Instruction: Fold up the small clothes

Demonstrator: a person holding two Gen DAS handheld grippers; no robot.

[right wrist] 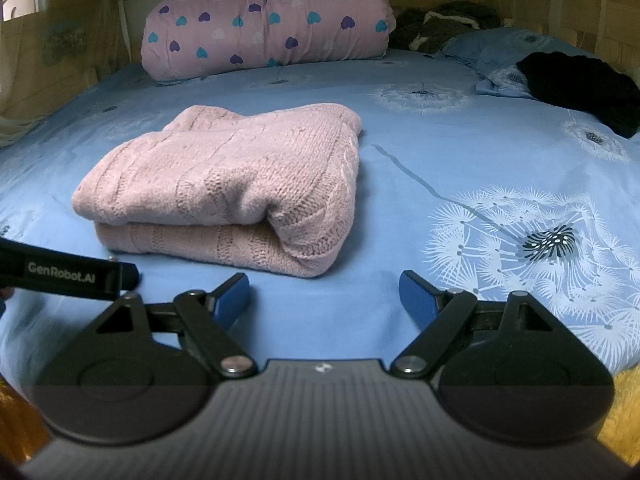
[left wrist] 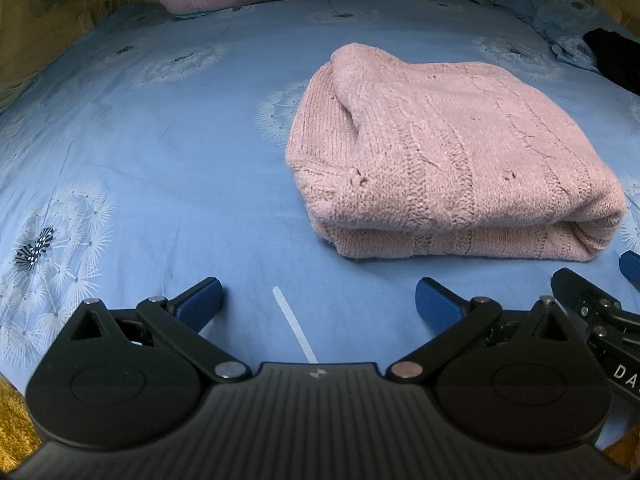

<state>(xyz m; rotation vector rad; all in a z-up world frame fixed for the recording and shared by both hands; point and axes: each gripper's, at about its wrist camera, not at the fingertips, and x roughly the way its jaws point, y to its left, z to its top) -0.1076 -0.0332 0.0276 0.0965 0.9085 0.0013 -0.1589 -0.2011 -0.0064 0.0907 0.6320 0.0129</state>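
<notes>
A pink knitted sweater (left wrist: 452, 152) lies folded in a thick rectangle on the blue bed sheet (left wrist: 160, 152). It also shows in the right wrist view (right wrist: 228, 184), left of centre. My left gripper (left wrist: 318, 300) is open and empty, low over the sheet, with the sweater ahead and to its right. My right gripper (right wrist: 324, 294) is open and empty, just in front of the sweater's near right corner. Part of the right gripper shows at the right edge of the left wrist view (left wrist: 600, 308), close beside the left one.
A rolled pink quilt with hearts (right wrist: 264, 24) lies across the head of the bed. A black garment (right wrist: 584, 88) and a blue pillow (right wrist: 492, 56) lie at the far right. Wooden walls (right wrist: 48, 52) enclose the bed. A yellow rug (left wrist: 16, 416) shows below the near edge.
</notes>
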